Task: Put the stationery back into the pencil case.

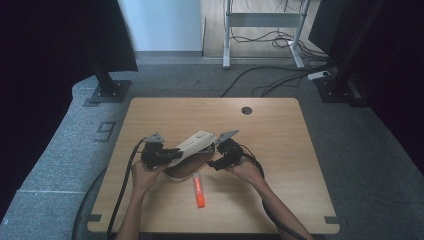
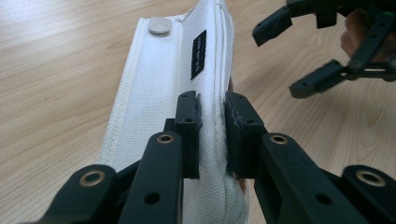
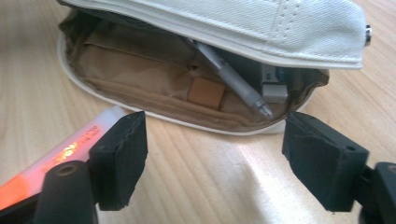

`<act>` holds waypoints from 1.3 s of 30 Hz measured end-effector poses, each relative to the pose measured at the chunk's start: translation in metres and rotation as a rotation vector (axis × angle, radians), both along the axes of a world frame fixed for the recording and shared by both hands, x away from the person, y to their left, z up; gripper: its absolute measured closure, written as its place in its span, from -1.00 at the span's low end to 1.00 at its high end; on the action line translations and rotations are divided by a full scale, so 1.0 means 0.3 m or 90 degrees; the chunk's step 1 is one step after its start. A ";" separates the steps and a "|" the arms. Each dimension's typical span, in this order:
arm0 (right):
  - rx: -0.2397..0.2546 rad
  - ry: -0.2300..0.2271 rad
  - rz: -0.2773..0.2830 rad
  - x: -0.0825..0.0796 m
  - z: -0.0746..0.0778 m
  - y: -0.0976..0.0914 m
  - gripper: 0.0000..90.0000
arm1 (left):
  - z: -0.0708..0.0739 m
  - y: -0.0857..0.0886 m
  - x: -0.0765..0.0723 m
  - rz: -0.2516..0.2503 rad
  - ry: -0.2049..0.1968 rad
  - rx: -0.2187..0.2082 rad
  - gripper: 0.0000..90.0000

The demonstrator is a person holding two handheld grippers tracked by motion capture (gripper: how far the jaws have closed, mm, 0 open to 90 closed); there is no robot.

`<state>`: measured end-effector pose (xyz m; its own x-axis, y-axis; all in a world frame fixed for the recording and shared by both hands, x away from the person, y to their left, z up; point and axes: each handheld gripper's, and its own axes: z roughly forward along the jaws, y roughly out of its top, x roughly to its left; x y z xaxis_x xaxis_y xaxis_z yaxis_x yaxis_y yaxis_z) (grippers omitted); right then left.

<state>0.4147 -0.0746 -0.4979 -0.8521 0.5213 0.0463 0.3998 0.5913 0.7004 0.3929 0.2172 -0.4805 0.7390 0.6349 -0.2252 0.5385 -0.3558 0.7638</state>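
The left tool clamps the flap of the case, holding it open on the worktop. The right tool stands open and empty before the case mouth. Step: loading. Next: grasp the marker beside its left jaw.

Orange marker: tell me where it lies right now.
In the high view the orange marker lies flat on the table, just in front of the open pencil case, between the person's forearms, nearer the right gripper.
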 end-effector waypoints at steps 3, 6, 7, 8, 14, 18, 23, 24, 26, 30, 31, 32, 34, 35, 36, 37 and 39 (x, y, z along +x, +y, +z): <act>0.001 0.003 0.001 -0.018 0.002 -0.003 -0.55 | 0.000 -0.001 0.000 -0.001 0.000 0.001 0.70; 0.002 0.006 0.003 -0.037 0.004 -0.006 -0.60 | 0.001 -0.001 -0.001 0.000 0.000 0.002 0.70; 0.003 0.007 0.004 -0.042 0.004 -0.007 -0.62 | 0.001 0.000 -0.001 -0.001 0.000 0.002 0.70; 0.005 0.009 0.003 -0.051 0.004 -0.007 -0.65 | 0.001 0.000 -0.001 -0.001 0.000 0.002 0.70; 0.011 0.007 0.009 -0.095 0.001 -0.002 -0.72 | 0.001 0.000 -0.001 -0.001 0.002 0.002 0.70; 0.017 0.008 0.016 -0.123 -0.007 0.010 -0.79 | 0.002 0.001 -0.002 -0.002 0.002 0.002 0.70; 0.018 0.007 0.026 -0.154 -0.022 0.028 -0.85 | 0.002 0.001 -0.003 -0.002 0.002 0.004 0.70; 0.020 0.007 0.029 -0.160 -0.025 0.032 -0.86 | 0.002 0.001 -0.003 -0.003 0.002 0.004 0.69; 0.020 0.004 0.031 -0.171 -0.029 0.037 -0.87 | 0.002 0.001 -0.003 -0.003 0.002 0.004 0.69; 0.023 0.003 0.036 -0.191 -0.032 0.045 -0.88 | 0.003 0.001 -0.003 -0.003 0.003 0.005 0.69; 0.023 0.000 0.038 -0.195 -0.033 0.047 -0.88 | 0.003 0.001 -0.003 -0.003 0.002 0.005 0.69; 0.025 0.002 0.038 -0.201 -0.036 0.051 -0.87 | 0.003 0.001 -0.003 -0.003 0.003 0.005 0.69; 0.024 0.006 0.043 -0.211 -0.046 0.059 -0.87 | 0.002 0.001 -0.003 -0.003 0.003 0.005 0.69; 0.022 0.008 0.045 -0.217 -0.053 0.064 -0.86 | 0.002 0.001 -0.003 -0.003 0.003 0.005 0.69; 0.020 0.010 0.047 -0.220 -0.057 0.067 -0.86 | 0.003 0.000 -0.003 -0.003 0.003 0.004 0.69; 0.019 0.016 0.049 -0.224 -0.065 0.072 -0.85 | 0.002 0.000 -0.003 -0.003 0.003 0.004 0.69; 0.017 0.024 0.054 -0.230 -0.074 0.078 -0.84 | 0.002 0.000 -0.004 -0.003 0.003 0.004 0.69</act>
